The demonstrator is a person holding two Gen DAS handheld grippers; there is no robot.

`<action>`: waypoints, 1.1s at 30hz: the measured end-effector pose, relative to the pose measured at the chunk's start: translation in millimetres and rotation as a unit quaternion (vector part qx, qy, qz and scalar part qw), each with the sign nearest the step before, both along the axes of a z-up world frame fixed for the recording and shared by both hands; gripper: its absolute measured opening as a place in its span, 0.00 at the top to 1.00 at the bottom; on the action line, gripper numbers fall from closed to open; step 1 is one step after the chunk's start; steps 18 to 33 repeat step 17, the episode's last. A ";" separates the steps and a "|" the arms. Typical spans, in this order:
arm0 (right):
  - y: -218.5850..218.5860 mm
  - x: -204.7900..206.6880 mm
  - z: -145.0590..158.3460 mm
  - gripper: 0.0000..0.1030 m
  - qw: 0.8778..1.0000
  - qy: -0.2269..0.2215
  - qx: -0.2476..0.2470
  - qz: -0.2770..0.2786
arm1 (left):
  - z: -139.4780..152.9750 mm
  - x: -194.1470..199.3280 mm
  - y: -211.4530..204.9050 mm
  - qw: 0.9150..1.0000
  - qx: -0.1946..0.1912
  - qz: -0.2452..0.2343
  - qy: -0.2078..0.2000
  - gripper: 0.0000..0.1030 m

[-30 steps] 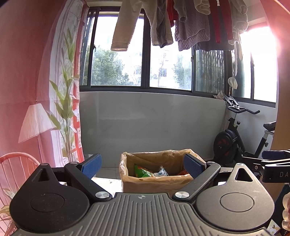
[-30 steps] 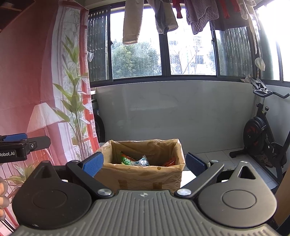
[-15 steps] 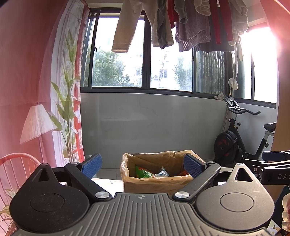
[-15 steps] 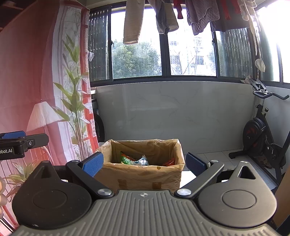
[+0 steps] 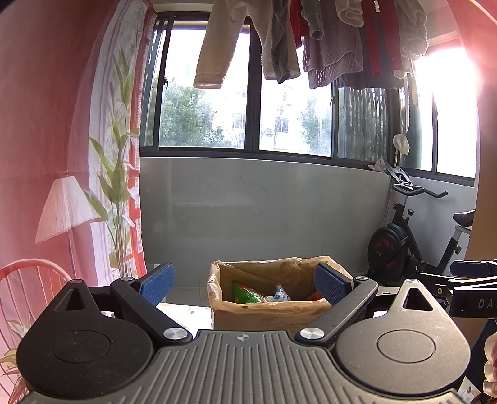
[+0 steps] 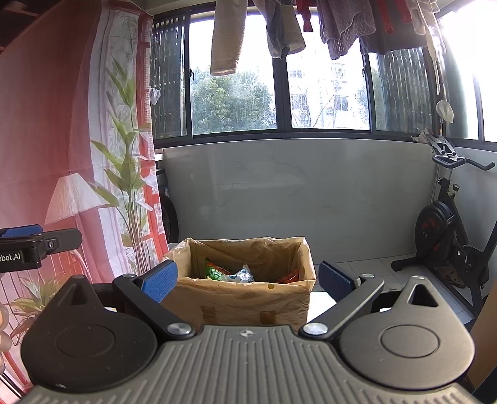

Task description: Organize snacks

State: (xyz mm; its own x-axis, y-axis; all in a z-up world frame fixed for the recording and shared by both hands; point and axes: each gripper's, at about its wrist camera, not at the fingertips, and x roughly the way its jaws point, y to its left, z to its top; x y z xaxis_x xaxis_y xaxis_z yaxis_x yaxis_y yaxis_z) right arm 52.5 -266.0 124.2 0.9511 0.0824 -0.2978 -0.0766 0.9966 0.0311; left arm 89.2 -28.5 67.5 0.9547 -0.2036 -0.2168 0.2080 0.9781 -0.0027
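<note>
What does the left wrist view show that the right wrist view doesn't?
Only the left wrist view: a red chair back at lower left, and the right hand-held gripper edging in from the right.

Only the right wrist view: tape patches on the box front, and the left hand-held gripper at the left edge.

Both: the lined cardboard box holding snack packets, the exercise bike, and hanging laundry.
</note>
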 end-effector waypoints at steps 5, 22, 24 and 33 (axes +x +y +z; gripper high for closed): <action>0.5 -0.1 -0.1 0.04 1.000 0.000 0.000 0.000 | 0.0 0.2 0.0 1.000 0.001 0.000 0.000 0.05; 2.4 0.5 -1.5 0.04 1.000 0.002 -0.001 -0.004 | -1.2 -1.6 -1.8 1.000 0.000 0.006 0.000 0.05; 2.4 0.5 -1.5 0.04 1.000 0.002 -0.001 -0.004 | -1.2 -1.6 -1.8 1.000 0.000 0.006 0.000 0.05; 2.4 0.5 -1.5 0.04 1.000 0.002 -0.001 -0.004 | -1.2 -1.6 -1.8 1.000 0.000 0.006 0.000 0.05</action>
